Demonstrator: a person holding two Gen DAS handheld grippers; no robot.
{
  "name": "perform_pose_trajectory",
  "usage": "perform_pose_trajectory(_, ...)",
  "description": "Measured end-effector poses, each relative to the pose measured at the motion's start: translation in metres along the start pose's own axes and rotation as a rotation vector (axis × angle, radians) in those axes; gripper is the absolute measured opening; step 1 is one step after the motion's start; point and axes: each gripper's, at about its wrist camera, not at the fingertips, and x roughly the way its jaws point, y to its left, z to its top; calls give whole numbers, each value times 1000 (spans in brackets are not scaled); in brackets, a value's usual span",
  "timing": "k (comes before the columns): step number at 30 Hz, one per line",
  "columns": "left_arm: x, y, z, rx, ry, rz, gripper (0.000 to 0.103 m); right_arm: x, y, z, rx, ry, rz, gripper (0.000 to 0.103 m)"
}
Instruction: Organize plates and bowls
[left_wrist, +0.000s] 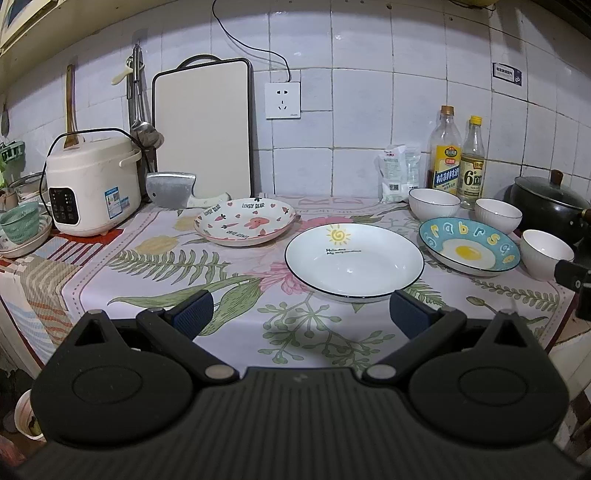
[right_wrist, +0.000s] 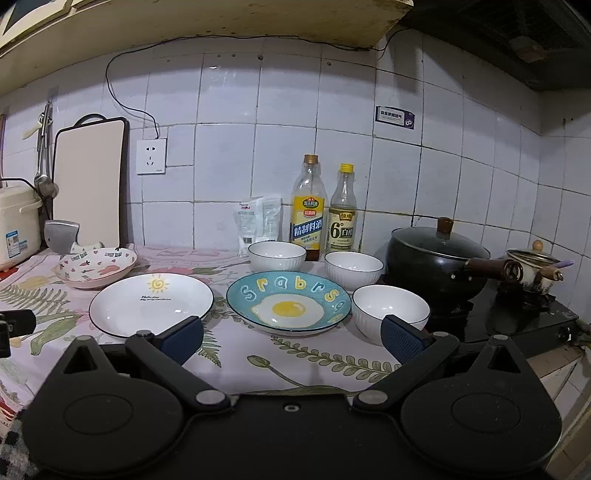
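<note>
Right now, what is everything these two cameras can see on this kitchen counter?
plates: 3; pink carrot-print, white with sun, blue with fried egg; a row on the flowered tablecloth
bowls: 3, white; behind and right of the egg plate
bottles: 2, yellow-labelled, white-labelled; by the wall
seasoning packets: white, left of bottles
rice cooker: 1, cream, far left
cleaver: 1, steel, against the cutting board
lidded pot: 1, black, on stove
small pot: 1, pale, far right
left gripper: open, empty
right gripper: open, empty
</note>
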Motion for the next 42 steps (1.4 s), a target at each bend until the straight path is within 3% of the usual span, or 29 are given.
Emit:
perform_pose_trajectory(18, 18, 15, 21, -13, 51, 2, 103, 27, 12, 12, -11, 11, 114, 103)
perform_pose_trajectory(22, 33, 17, 31, -2, 64, -5, 103, 45, 12, 13, 18, 5, 204, 103)
perform_pose_trajectory(29, 74, 19, 35, 7, 6, 4, 102, 97, 34, 5, -3, 66, 326, 103)
perform_pose_trajectory(35, 135, 32, 31, -77, 72, -10, 101, 148, 56, -7, 23, 156, 416, 102)
perform_pose_trajectory(39, 171, 36, 25, -88, 102, -14, 99, 178, 66, -15, 71, 210, 468, 93)
perform_pose_trajectory(42, 193, 34, 21, -87, 141, -28, 88, 196, 72, -19, 100, 238, 476, 88)
